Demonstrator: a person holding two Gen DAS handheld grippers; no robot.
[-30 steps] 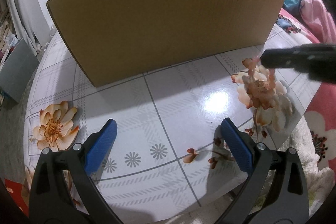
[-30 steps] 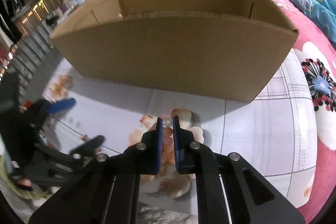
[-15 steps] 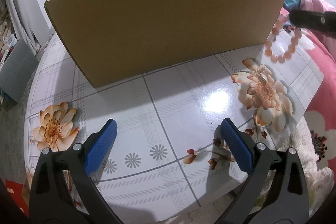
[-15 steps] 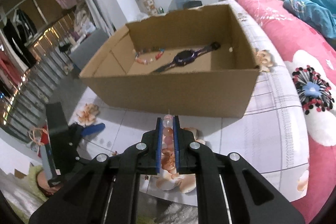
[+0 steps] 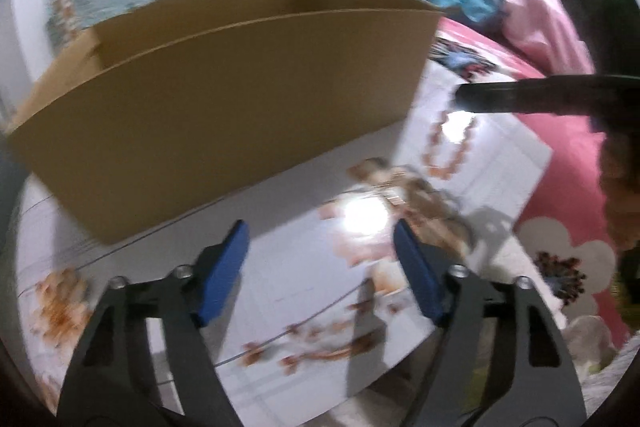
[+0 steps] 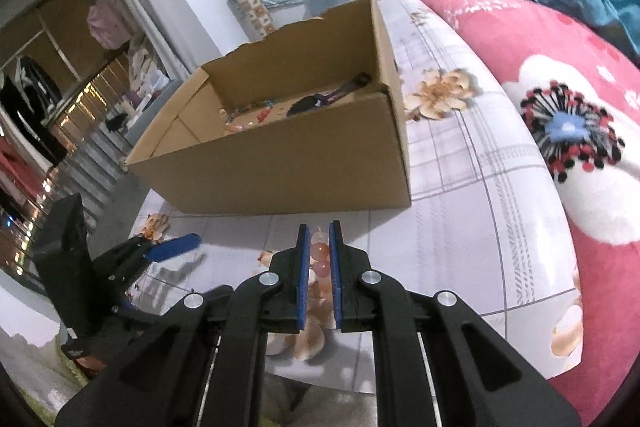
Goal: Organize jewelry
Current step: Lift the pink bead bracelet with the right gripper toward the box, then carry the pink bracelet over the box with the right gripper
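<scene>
An open cardboard box (image 6: 280, 155) is set on the floral worktop (image 6: 480, 207), approx. at its centre. Inside the box, seen from the right wrist view, a dark wristwatch (image 6: 328, 97) is laid along the far wall and a multicoloured bead bracelet (image 6: 248, 117) is laid to its left on the box floor. Other contents cannot be made out.

Right tongs (image 6: 319, 259): narrow, closed on a bracelet of peach/orange beads (image 6: 320, 255), which is pinched betw. the blue pads. In the left wrist view the same bracelet (image 5: 450, 147) is seen hanging as a loop below the tong tips, above the worktop and just right of the box corner; it is clear of the box.

Left tongs (image 5: 320, 267): part-open, jaws closing, nothing betw. the pads. They are held over the worktop in front of the box wall (image 5: 224, 115). This view is motion-blurred; a small metallic item (image 5: 394, 197) on the printed flower is possibly another jewelry piece.
</scene>
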